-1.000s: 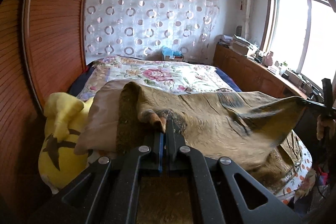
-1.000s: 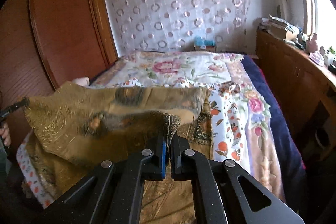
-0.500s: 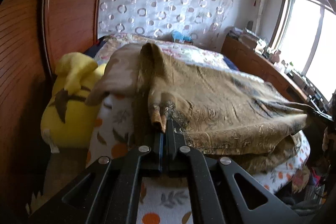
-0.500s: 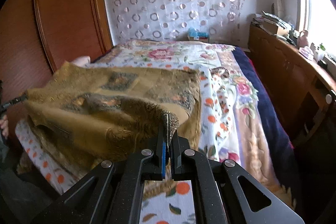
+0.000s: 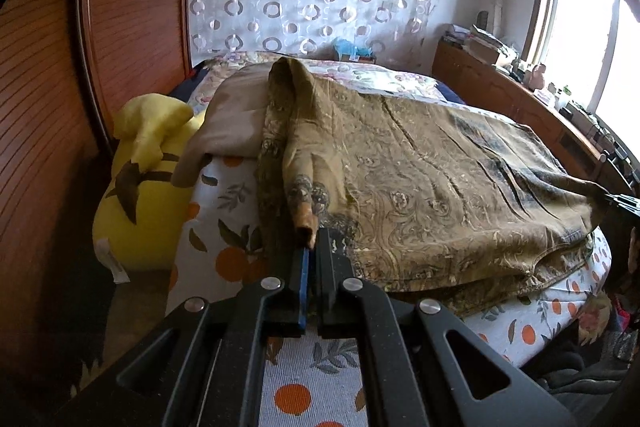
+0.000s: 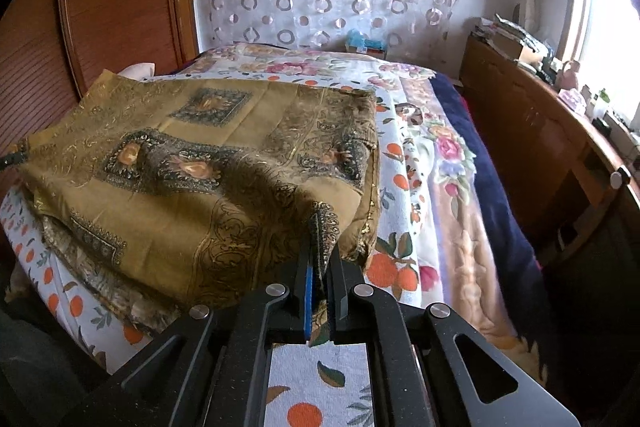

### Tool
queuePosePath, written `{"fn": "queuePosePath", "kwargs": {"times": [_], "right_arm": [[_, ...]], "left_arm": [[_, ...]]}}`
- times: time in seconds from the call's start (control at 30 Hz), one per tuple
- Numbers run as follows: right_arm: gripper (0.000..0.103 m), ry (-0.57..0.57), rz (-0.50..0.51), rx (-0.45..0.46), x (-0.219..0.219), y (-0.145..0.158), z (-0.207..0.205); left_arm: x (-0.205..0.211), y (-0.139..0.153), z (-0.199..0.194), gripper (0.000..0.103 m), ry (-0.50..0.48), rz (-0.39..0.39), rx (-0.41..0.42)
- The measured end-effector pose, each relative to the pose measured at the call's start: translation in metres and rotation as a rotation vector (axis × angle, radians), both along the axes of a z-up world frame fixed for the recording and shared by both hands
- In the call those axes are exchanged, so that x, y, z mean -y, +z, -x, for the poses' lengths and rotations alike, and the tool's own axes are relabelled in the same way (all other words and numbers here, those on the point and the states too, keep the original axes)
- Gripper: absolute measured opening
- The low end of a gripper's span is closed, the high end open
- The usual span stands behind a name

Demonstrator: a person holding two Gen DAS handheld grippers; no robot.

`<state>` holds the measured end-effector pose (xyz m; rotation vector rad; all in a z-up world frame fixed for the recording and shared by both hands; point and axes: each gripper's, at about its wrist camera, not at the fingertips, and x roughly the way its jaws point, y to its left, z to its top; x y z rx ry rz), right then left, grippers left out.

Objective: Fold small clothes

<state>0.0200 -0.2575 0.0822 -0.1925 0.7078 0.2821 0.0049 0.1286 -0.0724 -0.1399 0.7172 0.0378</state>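
Observation:
An olive-gold patterned cloth point(image 5: 432, 179) lies folded over itself on the orange-print bed sheet point(image 5: 236, 255); it also shows in the right wrist view point(image 6: 192, 183). My left gripper point(image 5: 313, 251) is shut on its near left corner, low over the sheet. My right gripper point(image 6: 320, 251) is shut on the near right corner. The right gripper's tip shows at the far right of the left wrist view point(image 5: 622, 201), and the left gripper's tip at the far left of the right wrist view point(image 6: 12, 159).
A yellow plush toy point(image 5: 140, 179) and a beige pillow point(image 5: 232, 123) lie left of the cloth. A floral quilt point(image 6: 424, 147) covers the bed beyond. A wooden wardrobe point(image 5: 48, 87) stands left, a cluttered wooden sideboard point(image 6: 532, 115) right.
Both grippers have lowered the cloth's held edge from mid-air toward me and down onto the bed, folding it over its lower layer. Both stay shut on the corners.

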Motion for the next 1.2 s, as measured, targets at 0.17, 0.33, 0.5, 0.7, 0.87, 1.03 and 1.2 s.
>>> {"fn": "queuePosePath", "kwargs": {"times": [0.17, 0.33, 0.5, 0.7, 0.87, 1.03, 1.2], "right_arm": [[0.04, -0.024, 0.009, 0.045, 0.004, 0.004, 0.011], [0.061, -0.011, 0.001, 0.078, 0.003, 0.009, 0.019], [0.061, 0.029, -0.015, 0.077, -0.008, 0.002, 0.022], [0.061, 0.079, -0.021, 0.073, -0.032, -0.006, 0.018], [0.061, 0.137, -0.022, 0.019, -0.056, -0.027, 0.007], [0.061, 0.174, -0.012, -0.035, -0.074, -0.047, -0.012], [0.061, 0.184, 0.021, -0.067, -0.082, -0.057, -0.03]], "left_arm": [[0.003, 0.003, 0.001, 0.032, -0.021, -0.006, 0.015], [0.006, 0.007, 0.001, 0.048, -0.036, -0.002, 0.026], [0.01, 0.013, 0.002, 0.077, -0.04, 0.007, 0.049], [0.016, 0.017, -0.003, 0.078, -0.022, -0.034, 0.049], [0.017, 0.014, -0.011, 0.078, -0.009, -0.041, 0.041], [0.02, 0.007, -0.015, 0.078, -0.008, -0.046, 0.029], [0.014, -0.004, -0.019, 0.078, 0.003, -0.045, 0.003]]}}
